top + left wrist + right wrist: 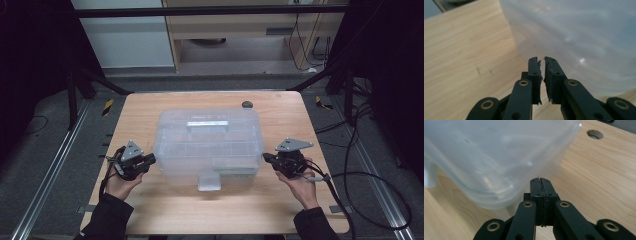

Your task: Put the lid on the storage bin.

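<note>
The pale wooden table (150, 107) carries everything, and at its middle stands the big translucent plastic storage box (210, 162) with its clear lid on, a flat carry handle (207, 125) moulded into the lid top and a front latch tab (209, 181) hanging down on the side nearest the person. A small dark round hole (247, 104) shows in the tabletop just behind the box's far right corner.

By my reading the box is light and looks empty (its walls are cloudy, so something faint inside could be missed). Thin plastic like this flexes under a squeeze, and its smooth rounded walls are slippery, offering the narrow jaws nothing to bite. The better holds are the projecting rim under the lid at each end, the handle on top, or the latch tab if the lid is to be opened; lifting by one end alone would likely twist it.

The left gripper (152, 159) sits just beside the box's left wall, its jaws parted by a narrow slit with nothing between them. The right gripper (266, 157) is close by the right wall, jaws pressed fully together and empty. Neither visibly touches the box.
</note>
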